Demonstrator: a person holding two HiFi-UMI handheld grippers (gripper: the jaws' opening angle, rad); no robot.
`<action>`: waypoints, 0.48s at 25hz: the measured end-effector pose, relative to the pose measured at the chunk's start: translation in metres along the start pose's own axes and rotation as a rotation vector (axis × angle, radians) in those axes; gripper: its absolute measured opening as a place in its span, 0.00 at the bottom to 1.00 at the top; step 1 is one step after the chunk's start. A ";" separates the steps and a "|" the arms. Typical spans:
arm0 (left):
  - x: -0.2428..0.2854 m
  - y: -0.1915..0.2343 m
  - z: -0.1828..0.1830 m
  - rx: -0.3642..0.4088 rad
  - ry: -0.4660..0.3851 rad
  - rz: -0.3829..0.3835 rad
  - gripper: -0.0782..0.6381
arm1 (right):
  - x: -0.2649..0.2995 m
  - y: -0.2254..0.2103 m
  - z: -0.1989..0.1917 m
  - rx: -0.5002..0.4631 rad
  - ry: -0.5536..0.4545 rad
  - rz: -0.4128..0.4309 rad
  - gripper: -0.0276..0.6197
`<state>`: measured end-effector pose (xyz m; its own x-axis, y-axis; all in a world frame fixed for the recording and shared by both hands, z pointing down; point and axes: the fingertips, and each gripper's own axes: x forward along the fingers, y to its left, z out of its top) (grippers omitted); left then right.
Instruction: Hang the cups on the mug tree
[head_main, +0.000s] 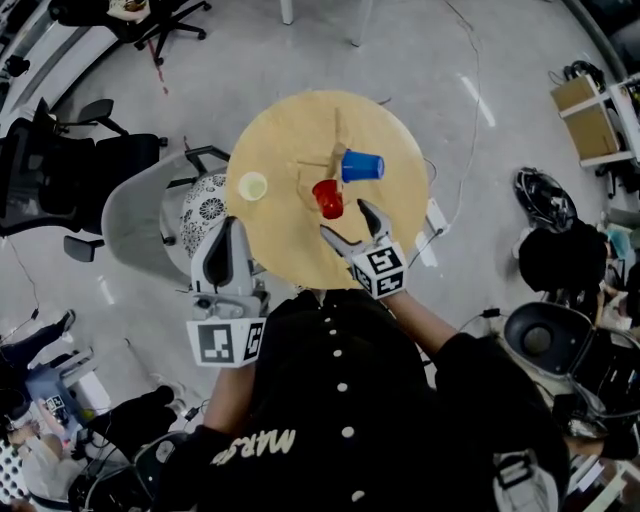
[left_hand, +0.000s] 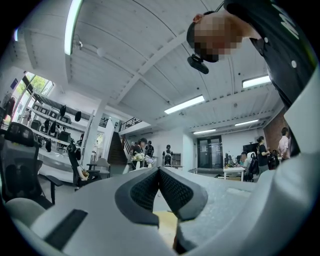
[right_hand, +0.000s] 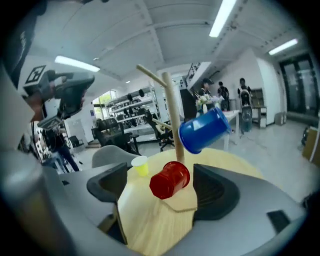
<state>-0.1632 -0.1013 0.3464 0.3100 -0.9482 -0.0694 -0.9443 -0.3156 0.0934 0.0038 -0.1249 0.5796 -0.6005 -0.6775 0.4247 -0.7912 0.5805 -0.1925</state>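
A wooden mug tree (head_main: 335, 152) stands near the middle of your round pale-wood tabletop (head_main: 290, 250). A blue plastic cup (head_main: 361, 166) hangs tilted from an upper branch. A red plastic cup (head_main: 327, 198) sits lower, by the trunk, its base toward you. A small yellow cup (head_main: 252, 186) stands upright near the left edge. Your right tool (head_main: 345, 220) gapes wide, with the red cup between its jaws, not touching. Your left tool (head_main: 234, 225) is closed on nothing at the near-left edge.

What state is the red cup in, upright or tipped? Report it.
Tipped: the red cup is on its side against the mug tree.
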 end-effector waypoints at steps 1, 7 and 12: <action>-0.001 0.001 -0.001 -0.001 0.000 0.003 0.10 | -0.003 0.007 0.005 -0.063 -0.010 -0.005 0.66; -0.005 0.018 -0.003 0.005 0.002 0.050 0.10 | 0.007 0.094 -0.001 -0.238 0.010 0.156 0.64; -0.018 0.037 -0.002 0.017 0.008 0.086 0.10 | 0.066 0.134 -0.024 -0.243 0.067 0.233 0.65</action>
<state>-0.2031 -0.0960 0.3530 0.2288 -0.9720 -0.0535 -0.9691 -0.2326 0.0820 -0.1393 -0.0808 0.6028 -0.7465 -0.4875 0.4527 -0.5781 0.8122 -0.0786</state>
